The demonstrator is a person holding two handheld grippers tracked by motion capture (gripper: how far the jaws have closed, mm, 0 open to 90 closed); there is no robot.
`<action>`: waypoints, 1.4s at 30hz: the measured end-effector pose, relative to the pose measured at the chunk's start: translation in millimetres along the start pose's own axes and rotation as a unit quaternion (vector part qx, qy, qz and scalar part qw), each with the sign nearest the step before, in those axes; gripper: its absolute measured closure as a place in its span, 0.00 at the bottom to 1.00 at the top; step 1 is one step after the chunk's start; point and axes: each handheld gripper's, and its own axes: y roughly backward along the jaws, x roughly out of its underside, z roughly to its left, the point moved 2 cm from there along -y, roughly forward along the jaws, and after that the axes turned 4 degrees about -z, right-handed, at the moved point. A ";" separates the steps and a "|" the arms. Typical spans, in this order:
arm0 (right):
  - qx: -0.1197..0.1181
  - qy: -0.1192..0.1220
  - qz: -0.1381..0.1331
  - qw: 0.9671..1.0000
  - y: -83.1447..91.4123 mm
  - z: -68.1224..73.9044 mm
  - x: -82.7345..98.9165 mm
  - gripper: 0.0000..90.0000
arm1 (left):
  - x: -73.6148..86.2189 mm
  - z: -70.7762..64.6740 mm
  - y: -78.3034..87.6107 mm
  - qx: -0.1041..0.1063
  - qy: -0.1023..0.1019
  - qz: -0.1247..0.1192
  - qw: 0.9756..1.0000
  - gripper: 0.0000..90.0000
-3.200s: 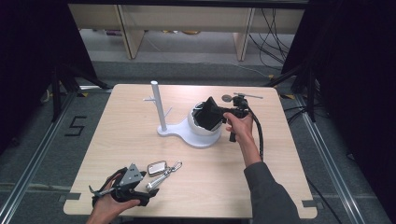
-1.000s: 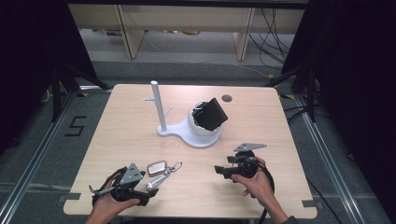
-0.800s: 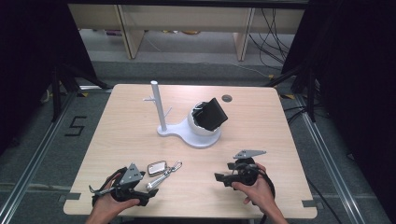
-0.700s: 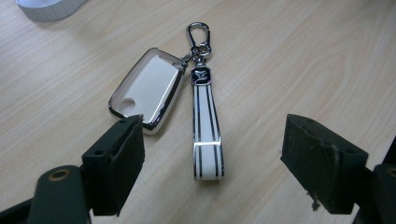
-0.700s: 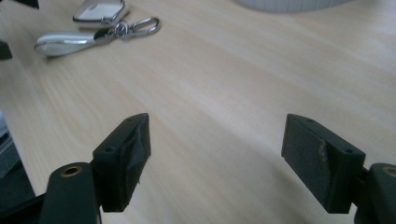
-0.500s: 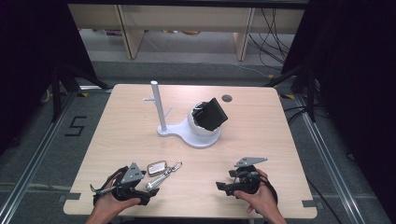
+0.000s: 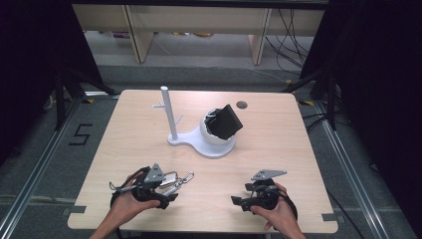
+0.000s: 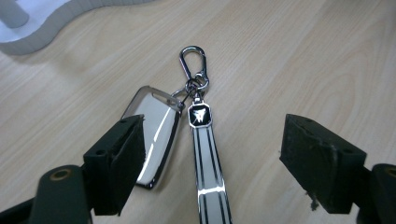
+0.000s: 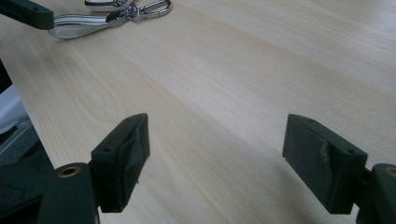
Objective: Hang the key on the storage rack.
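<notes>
Keys (image 8: 177, 126) lie flat on the table (image 7: 298, 149) at its near left part — a shiny key fob (image 8: 156, 135), a striped metal strap (image 8: 208, 172) and a carabiner clip (image 8: 192, 58) joined at one small ring. In the left gripper view your left gripper (image 8: 210, 163) has its jaws spread wide around them: one jaw stands over the edge of the fob, the other is well apart on bare wood, and the strap runs between them. Nothing is pinched yet, so I judge that the pick-up of the key set is only prepared, not done. Your right gripper (image 7: 239, 201) rests near the front right edge of the table, also wide open and with nothing between its jaws — in its own view there is bare wood, and the keys show far off at the top. Farther back, in the middle of the table, is the white stand (image 7: 201, 142) with its upright post (image 7: 168, 112) that carries small side pegs, and a black object (image 7: 225, 122) sits tilted on the round part of the stand. If the keys must hang on a peg of this post, then this work seems still in front of you: close on the set, lift it, bring the clip or the ring to the peg. I cannot tell from the pictures which peg is meant.
</notes>
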 end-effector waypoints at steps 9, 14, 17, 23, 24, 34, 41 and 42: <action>-0.005 -0.007 -0.002 1.000 -0.4 -2.7 -0.6 0.27 | -34.1 7.7 -29.0 0.021 -0.050 0.078 0.995 0.36; -0.013 -0.012 -0.002 1.000 -1.0 -2.8 -0.3 0.27 | -47.3 7.3 -42.3 0.027 -0.076 0.115 0.990 0.46; -0.011 -0.007 -0.006 1.000 -2.2 -2.3 -0.3 0.27 | -50.7 2.7 -51.5 0.041 -0.078 0.151 0.985 0.51; -0.013 -0.008 -0.005 1.000 -1.6 -1.7 -0.5 0.27 | -55.2 2.5 -65.2 0.035 -0.081 0.196 0.977 0.58; -0.015 -0.011 -0.002 1.000 -1.2 -1.7 -0.7 0.27 | -56.6 3.0 -65.5 0.037 -0.082 0.205 0.975 0.59; -0.021 -0.015 -0.004 1.000 -1.8 0.4 -0.5 0.28 | -60.0 10.1 -71.5 0.045 -0.064 0.241 0.967 0.67; -0.027 -0.007 -0.001 1.000 -2.5 -0.3 -1.0 0.28 | -65.5 15.3 -76.3 0.051 -0.047 0.284 0.956 0.75; -0.026 -0.003 -0.003 1.000 -2.8 -0.3 -1.3 0.28 | -66.4 15.2 -76.9 0.051 -0.048 0.288 0.955 0.76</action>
